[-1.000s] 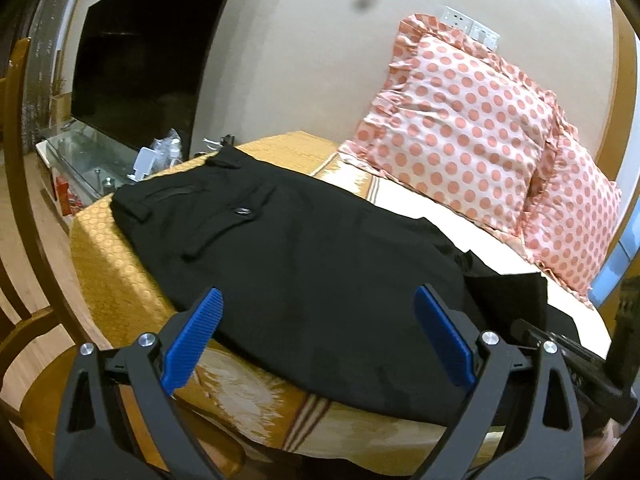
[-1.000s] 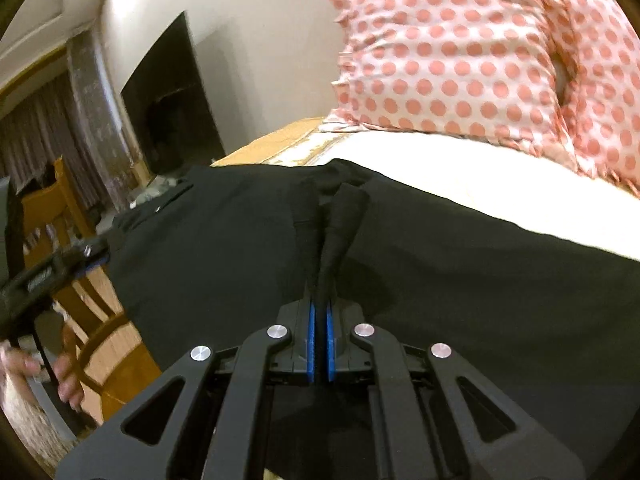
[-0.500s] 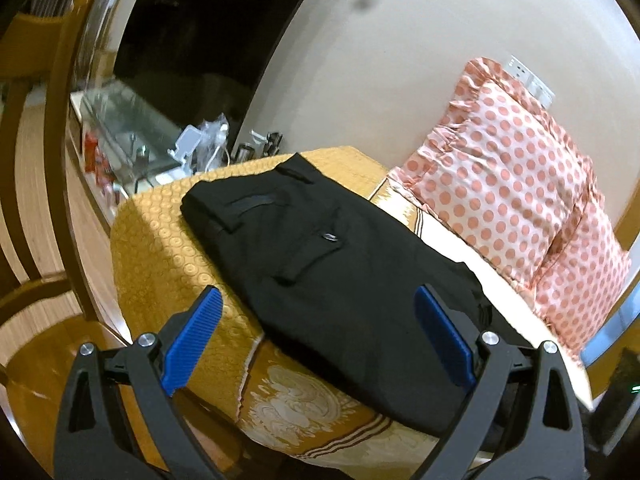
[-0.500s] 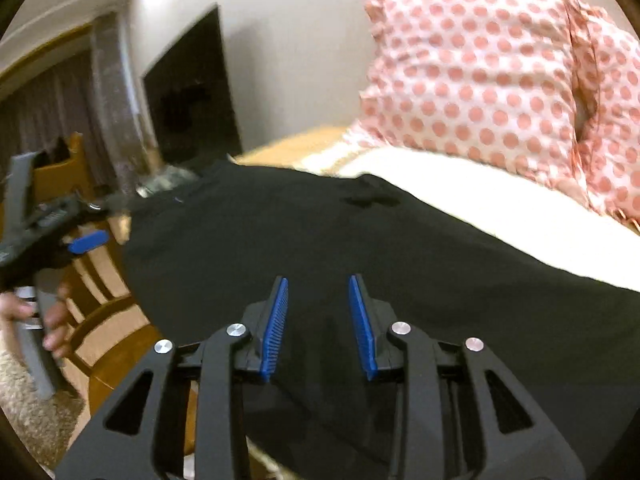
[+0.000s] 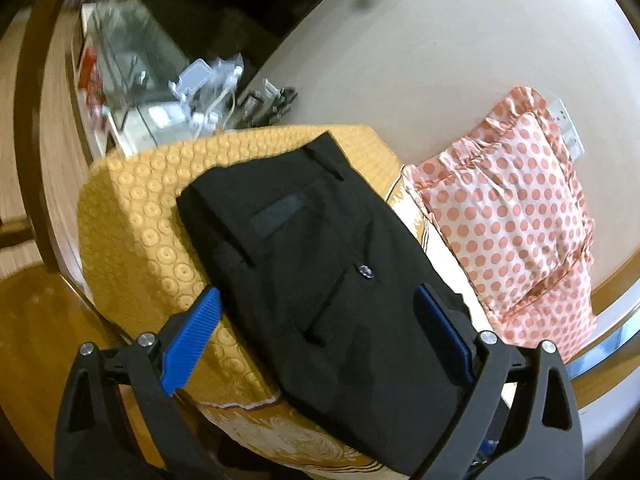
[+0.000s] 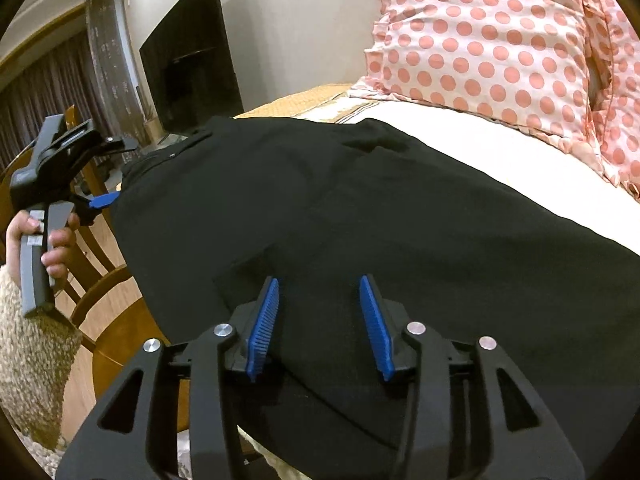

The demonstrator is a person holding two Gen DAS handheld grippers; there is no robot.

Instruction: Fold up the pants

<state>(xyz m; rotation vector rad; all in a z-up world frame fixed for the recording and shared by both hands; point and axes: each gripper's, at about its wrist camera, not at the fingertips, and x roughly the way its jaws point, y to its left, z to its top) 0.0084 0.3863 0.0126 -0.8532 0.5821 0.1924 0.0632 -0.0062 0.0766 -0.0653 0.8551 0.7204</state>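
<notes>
Right tool tilted down over pants, opening (nothing clamped), left tool apart

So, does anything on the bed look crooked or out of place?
Mostly tidy. The folded black pants lie flat on the bed, but their near end hangs slightly over the mattress edge. In the right wrist view a small rumple shows near the polka-dot pillow.

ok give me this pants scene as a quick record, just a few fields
pants: black, lying flat on the bed, held by no gripper
bed cover: orange, under the pants
pillows: pink dotted, behind the pants
left gripper: open, empty, near the waistband end
right gripper: jaws opening over the pants, nothing pinched
</notes>
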